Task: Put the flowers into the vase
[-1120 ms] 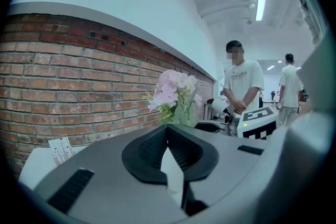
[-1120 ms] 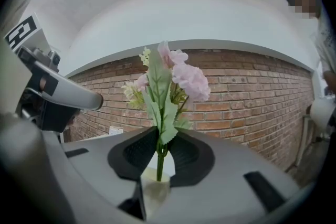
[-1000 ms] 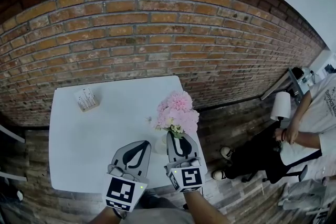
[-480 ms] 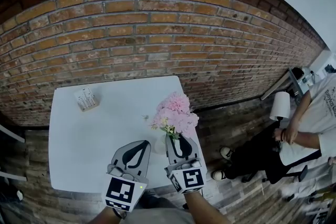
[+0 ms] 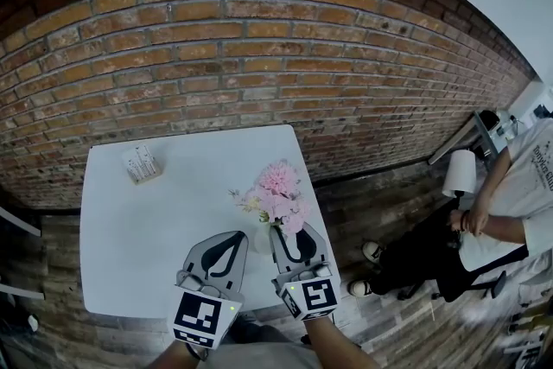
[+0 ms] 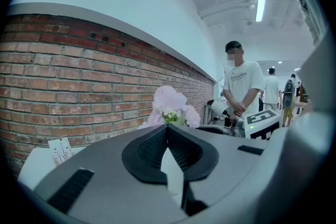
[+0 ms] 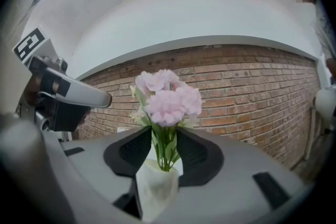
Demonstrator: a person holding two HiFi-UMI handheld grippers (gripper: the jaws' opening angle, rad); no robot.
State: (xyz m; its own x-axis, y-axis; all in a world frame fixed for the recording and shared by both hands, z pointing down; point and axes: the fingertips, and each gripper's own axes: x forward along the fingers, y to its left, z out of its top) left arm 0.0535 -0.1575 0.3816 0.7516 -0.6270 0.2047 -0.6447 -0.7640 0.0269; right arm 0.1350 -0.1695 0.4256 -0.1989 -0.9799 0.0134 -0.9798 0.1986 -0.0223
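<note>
My right gripper (image 7: 164, 132) has its jaws opening. The green stems of the pink flowers (image 7: 167, 99) stand between the pads, which are not squeezing them. The stems run down into the white vase (image 7: 156, 186), which stands on the white table (image 5: 130, 229) near its right edge, toward the front corner. My left gripper (image 6: 167, 128) hovers just beside the vase, jaws together and holding nothing.
</note>
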